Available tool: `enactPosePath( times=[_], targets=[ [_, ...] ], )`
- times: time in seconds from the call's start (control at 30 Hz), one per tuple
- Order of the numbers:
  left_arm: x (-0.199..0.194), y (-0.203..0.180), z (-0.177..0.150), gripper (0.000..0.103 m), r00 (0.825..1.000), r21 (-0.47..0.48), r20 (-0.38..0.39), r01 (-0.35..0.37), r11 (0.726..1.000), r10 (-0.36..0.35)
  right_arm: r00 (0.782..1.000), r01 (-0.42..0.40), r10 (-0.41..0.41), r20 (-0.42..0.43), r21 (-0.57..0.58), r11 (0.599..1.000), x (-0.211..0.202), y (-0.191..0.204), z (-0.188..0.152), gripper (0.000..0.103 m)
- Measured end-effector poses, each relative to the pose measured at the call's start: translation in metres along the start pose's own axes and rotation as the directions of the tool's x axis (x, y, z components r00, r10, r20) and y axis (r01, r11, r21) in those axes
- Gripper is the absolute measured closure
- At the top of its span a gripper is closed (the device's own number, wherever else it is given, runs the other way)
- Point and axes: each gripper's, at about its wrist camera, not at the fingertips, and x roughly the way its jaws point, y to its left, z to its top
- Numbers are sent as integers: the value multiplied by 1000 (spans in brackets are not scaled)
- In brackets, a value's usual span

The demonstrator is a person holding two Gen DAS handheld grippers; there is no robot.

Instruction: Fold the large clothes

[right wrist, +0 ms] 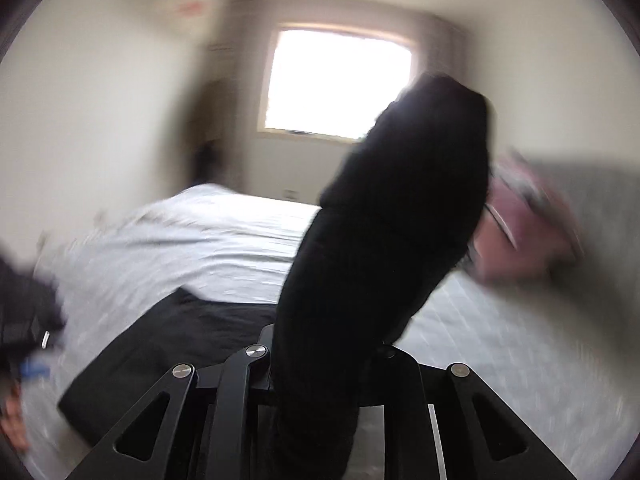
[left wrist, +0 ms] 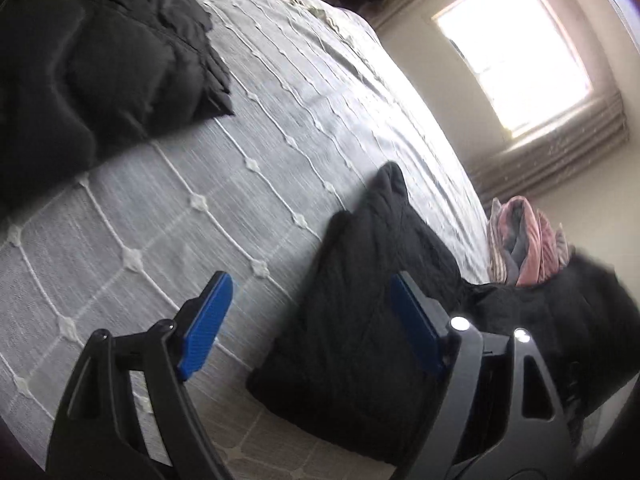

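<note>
A black garment (left wrist: 360, 320) lies partly folded on the grey bedspread (left wrist: 280, 100). My left gripper (left wrist: 310, 284) hovers over its left edge, blue pads wide apart and nothing between them. In the right wrist view, a long strip of the same black cloth (right wrist: 400, 220) rises in front of the lens. My right gripper (right wrist: 328, 352) is shut on it, and the fingertips are hidden by the fabric. The rest of the garment (right wrist: 180, 340) lies flat on the bed below. The picture is blurred by motion.
A black puffy jacket (left wrist: 100, 60) is heaped at the bed's far left. Pink and grey clothes (left wrist: 524, 240) are piled at the right, by a grey headboard (right wrist: 600, 220). A bright window (left wrist: 516, 52) with curtains is behind the bed. A hand (right wrist: 12, 412) shows at the lower left edge.
</note>
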Motion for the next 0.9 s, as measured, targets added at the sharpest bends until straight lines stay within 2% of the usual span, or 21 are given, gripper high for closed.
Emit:
enactPosePath(
  times=[0.03, 0.07, 0.13, 0.2, 0.23, 0.27, 0.3, 0.37, 0.43, 0.5, 0.53, 0.57, 0.63, 0.77, 0.87, 0.9],
  targets=[
    [-3, 3, 3, 21, 1000, -5, 8, -1, 1000, 1, 998, -58, 59, 5, -120, 991, 0, 46, -2, 83],
    [-4, 9, 7, 21, 1000, -8, 14, -5, 1000, 5, 995, -98, 98, -11, -193, 976, 3, 77, -7, 83],
    [-8, 16, 12, 21, 1000, -13, 23, -20, 1000, 21, 980, -195, 169, -107, -330, 923, 21, 145, -35, 82],
    [-5, 22, 13, 21, 999, -16, 19, -31, 999, 32, 946, -276, 180, -270, -380, 883, 52, 184, -69, 76],
    [-3, 25, 14, 21, 1000, -21, 6, -28, 999, 28, 916, -311, 174, -362, -365, 877, 69, 196, -88, 73],
    [0, 26, 14, 21, 1000, -29, -5, -22, 999, 22, 918, -290, 149, -368, -363, 886, 77, 203, -101, 71],
    [1, 26, 15, 21, 1000, -40, -13, -13, 999, 13, 935, -254, 128, -332, -372, 893, 74, 205, -104, 69],
    [4, 24, 15, 21, 1000, -39, -20, 4, 999, -5, 935, -261, 141, -326, -361, 895, 65, 203, -101, 60],
    [2, 17, 13, 21, 1000, -12, -20, 20, 1000, -21, 912, -327, 200, -359, -340, 882, 58, 196, -93, 47],
    [-1, 7, 10, 21, 999, 36, -16, 31, 999, -30, 870, -416, 284, -404, -290, 862, 38, 181, -87, 38],
    [-2, 4, 9, 21, 1000, 55, -14, 27, 998, -26, 844, -469, 344, -411, -256, 845, 30, 171, -85, 32],
    [-3, -1, 7, 21, 1000, 81, -5, 7, 997, -7, 824, -512, 399, -402, -226, 829, 16, 156, -82, 30],
    [-3, -15, 2, 21, 999, 145, 31, -44, 989, 40, 828, -513, 419, -373, -200, 835, 3, 135, -78, 29],
    [6, -55, -19, 21, 999, 326, 31, -26, 945, 17, 814, -513, 492, -308, 15, 858, -4, 62, -68, 29],
    [25, -66, -30, 25, 991, 385, 37, -131, 914, 127, 814, -468, 511, -274, 210, 858, 10, 10, -59, 35],
    [32, -63, -31, 30, 987, 383, 25, -155, 911, 157, 813, -456, 514, -275, 248, 855, 16, 4, -58, 43]
  ],
)
